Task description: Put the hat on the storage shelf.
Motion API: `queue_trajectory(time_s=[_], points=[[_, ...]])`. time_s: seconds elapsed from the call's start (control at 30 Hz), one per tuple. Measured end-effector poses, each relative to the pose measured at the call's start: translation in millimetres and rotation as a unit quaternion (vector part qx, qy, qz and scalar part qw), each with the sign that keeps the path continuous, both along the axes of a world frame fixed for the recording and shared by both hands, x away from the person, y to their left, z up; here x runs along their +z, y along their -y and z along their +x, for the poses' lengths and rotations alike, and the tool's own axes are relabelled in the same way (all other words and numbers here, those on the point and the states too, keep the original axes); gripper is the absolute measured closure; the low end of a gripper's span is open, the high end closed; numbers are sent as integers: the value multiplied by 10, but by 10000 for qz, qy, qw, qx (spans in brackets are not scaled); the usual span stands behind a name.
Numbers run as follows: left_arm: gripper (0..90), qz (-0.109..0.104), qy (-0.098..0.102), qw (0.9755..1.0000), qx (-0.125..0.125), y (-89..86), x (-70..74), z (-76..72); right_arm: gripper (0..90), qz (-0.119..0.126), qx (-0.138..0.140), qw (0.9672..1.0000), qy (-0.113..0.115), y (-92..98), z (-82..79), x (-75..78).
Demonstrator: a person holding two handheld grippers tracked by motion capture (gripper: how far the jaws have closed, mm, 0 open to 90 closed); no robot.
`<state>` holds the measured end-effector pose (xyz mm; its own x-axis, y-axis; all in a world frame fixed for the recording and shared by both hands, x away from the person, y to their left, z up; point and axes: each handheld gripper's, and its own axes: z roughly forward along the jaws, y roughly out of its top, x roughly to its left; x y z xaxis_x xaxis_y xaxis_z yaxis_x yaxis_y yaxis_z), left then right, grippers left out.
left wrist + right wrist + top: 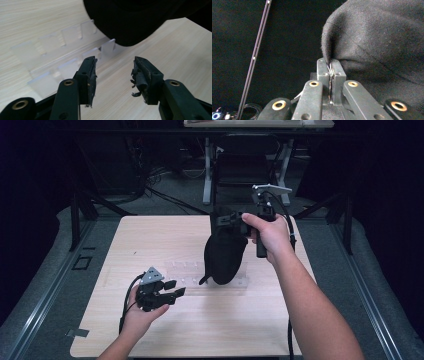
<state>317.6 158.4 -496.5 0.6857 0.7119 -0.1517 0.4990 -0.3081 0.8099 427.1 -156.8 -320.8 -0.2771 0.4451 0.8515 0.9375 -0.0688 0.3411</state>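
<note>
Your left tool [113, 75]: gaping, empty, below black cap [223, 252]. Right tool [331, 67] pinches cap's edge w/ thin bite; jerk it and cap drops onto acrylic rack [62, 50].

I'm looking down on a light wooden table [150, 240] with a pale grain, standing on a grey floor [45, 285]. Lying directly on it near the middle is a clear plastic rack [62, 52] with rows of upright dividers. A small dark speck [134, 253] sits on the wood toward the far left.
</note>
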Motion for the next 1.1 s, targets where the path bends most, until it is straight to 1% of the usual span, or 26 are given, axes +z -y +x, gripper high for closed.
queue_trajectory(time_s=[0.2, 0.27, 0.37, 0.4, 0.47, 0.5, 0.6, 0.63, 0.73, 0.8, 0.9, 0.97, 1.1], points=[[539, 109, 124, 9997, -165, 141, 74, -2, 886, 1, -3, 10000, -2, -5, 1, 3], [540, 121, 160, 9997, -158, 183, 93, -4, 886, 4, 3, 10000, -2, -7, 2, 3], [560, 152, 142, 9995, -224, 230, 122, 0, 886, 10, 1, 10000, 5, -10, 4, 2], [566, 166, 169, 9994, -250, 245, 128, 2, 886, 11, 1, 10000, 7, -12, 4, 2], [585, 183, 173, 9992, -301, 276, 145, 2, 886, 12, 2, 10000, 3, -17, 4, 2], [588, 228, 199, 9991, -312, 290, 152, 1, 886, 11, 2, 10000, 5, -20, 3, 3], [619, 199, 163, 9988, -405, 330, 171, 2, 886, 17, 1, 10000, 16, -31, 3, 1], [625, 173, 178, 9989, -404, 344, 175, 0, 886, 19, 4, 10000, 18, -34, 3, 0], [647, 218, 217, 9986, -438, 379, 197, 4, 886, 18, 21, 10000, 10, -48, 1, 1], [657, 210, 224, 9985, -455, 407, 210, 9, 886, 15, 27, 10000, 18, -55, 1, 0], [671, 227, 317, 9981, -474, 456, 228, 10, 886, 15, 18, 10000, 21, -64, 0, -4], [688, 280, 373, 9977, -494, 484, 243, 7, 886, 12, 24, 10000, 19, -68, -1, -3], [750, 336, 448, 9971, -509, 532, 255, 13, 885, 12, 38, 10000, 31, -83, -4, -5]])
